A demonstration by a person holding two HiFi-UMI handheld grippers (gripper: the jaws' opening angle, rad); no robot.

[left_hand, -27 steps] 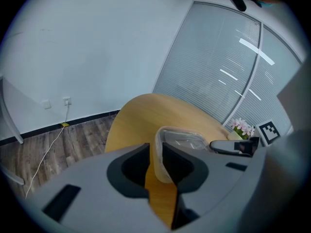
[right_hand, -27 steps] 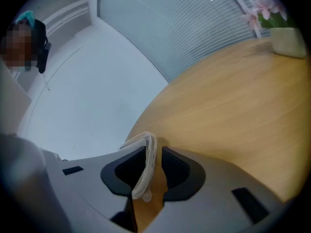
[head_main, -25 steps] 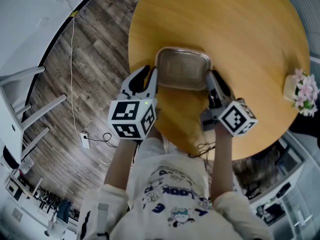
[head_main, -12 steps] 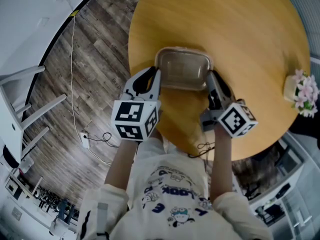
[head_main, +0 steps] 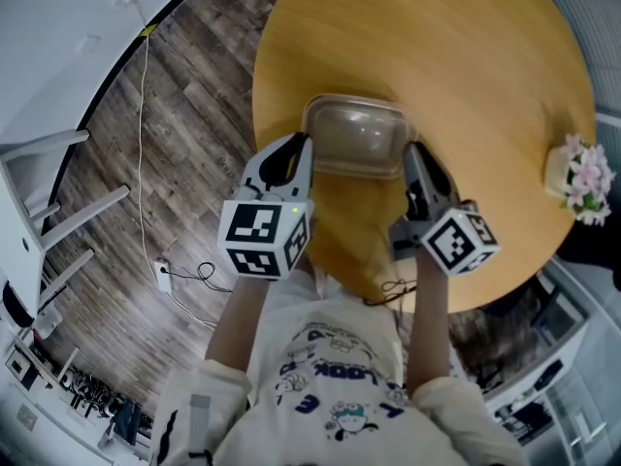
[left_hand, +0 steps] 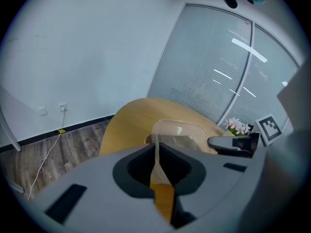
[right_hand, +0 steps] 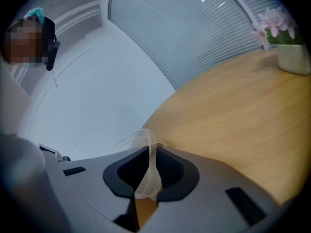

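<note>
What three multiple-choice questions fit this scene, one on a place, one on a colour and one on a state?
1. Where does the flower pot stand?
A. on the floor
B. on the round table, near its edge on the person's right
C. on a windowsill

2. What colour are the flowers?
A. pink
B. blue
C. yellow

3. What is the state of the left gripper?
A. open and empty
B. shut on the flower pot
C. shut on the rim of the clear plastic container

Answers:
1. B: the head view shows the pot on the wood close to the edge.
2. A: the petals look pink in the head view and the right gripper view.
3. C: the left gripper view shows its fingers closed on the clear rim.
</note>
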